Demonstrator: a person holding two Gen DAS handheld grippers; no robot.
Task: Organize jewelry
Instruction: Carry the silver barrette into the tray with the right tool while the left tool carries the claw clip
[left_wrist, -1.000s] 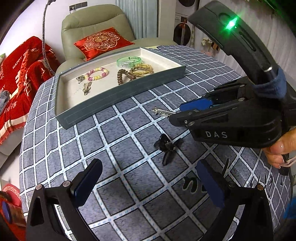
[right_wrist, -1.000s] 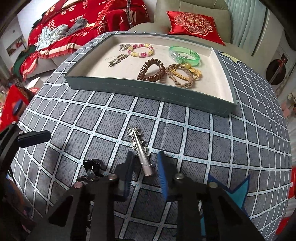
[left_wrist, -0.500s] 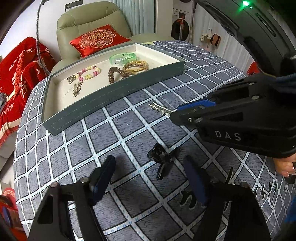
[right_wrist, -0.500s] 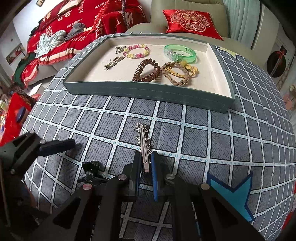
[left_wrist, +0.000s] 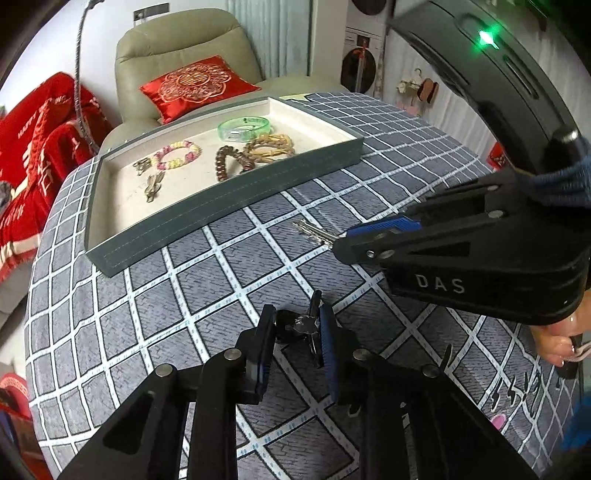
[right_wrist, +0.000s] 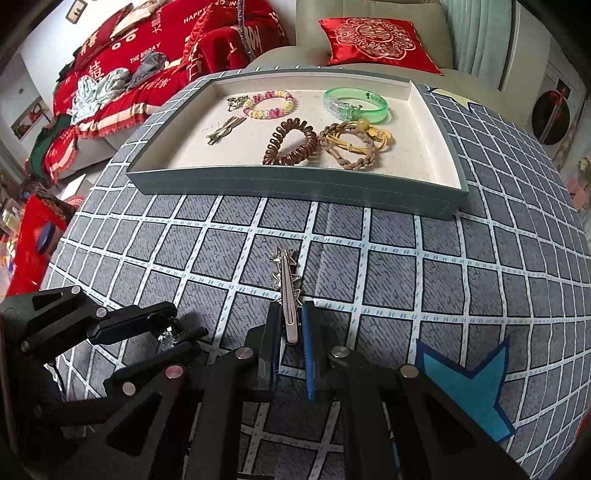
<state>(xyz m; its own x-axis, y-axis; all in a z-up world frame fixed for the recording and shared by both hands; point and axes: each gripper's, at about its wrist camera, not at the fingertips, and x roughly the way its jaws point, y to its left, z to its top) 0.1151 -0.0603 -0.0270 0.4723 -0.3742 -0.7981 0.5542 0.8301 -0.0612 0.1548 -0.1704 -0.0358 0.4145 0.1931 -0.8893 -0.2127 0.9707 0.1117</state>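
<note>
The right gripper (right_wrist: 290, 334) pinches a silver hair clip (right_wrist: 287, 291) on the checked tablecloth (right_wrist: 406, 266), while the left gripper's (left_wrist: 297, 325) jaws are closing around a black clip (left_wrist: 301, 326).

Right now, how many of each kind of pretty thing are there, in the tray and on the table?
Bracelets: 2, beaded and green
Hair ties: 2, brown coil and braided
Clips: 4, two in tray, two on table
Total: 8

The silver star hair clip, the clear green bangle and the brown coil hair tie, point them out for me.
Silver star hair clip (right_wrist: 287, 295), right wrist view, on its long metal bar.
Clear green bangle (right_wrist: 375, 107), right wrist view, on its front band.
Brown coil hair tie (right_wrist: 291, 157), right wrist view, on its near loop.
</note>
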